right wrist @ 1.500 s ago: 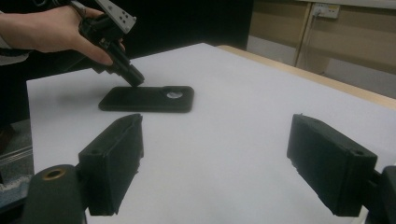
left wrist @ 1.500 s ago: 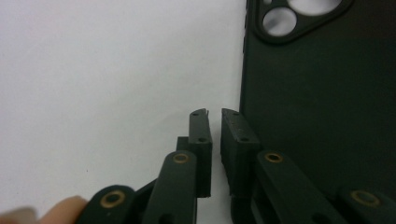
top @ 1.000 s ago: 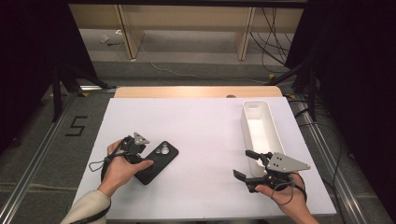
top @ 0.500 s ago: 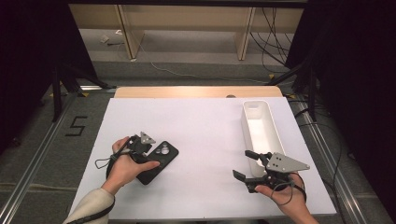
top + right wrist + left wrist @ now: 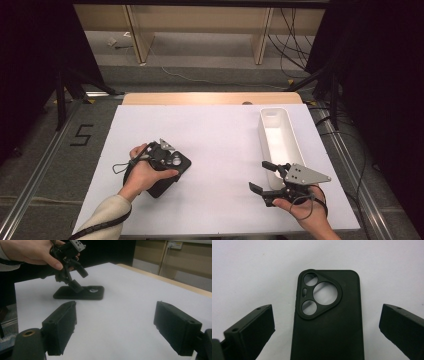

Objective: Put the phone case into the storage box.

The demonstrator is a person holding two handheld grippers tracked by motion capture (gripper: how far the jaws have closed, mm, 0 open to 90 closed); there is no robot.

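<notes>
Lying flat btwn the left gripper's [image 5: 325,322] spread jaws w/o touching: black phone case [image 5: 328,322]; right gripper [image 5: 266,176] also spread.

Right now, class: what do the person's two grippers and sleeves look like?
Both the left gripper and the right gripper are black with blocky fingers. The right carries a grey three-cornered plate; a thin black cable loops from the left. The left forearm wears a cream sleeve.

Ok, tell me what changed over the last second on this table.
The left gripper moved a little to the right and forward, over the black phone case. Its jaws stand open on either side of the case, nothing gripped. The case lies flat where it was. The right gripper stayed open near the white bin, which did not move.
</notes>
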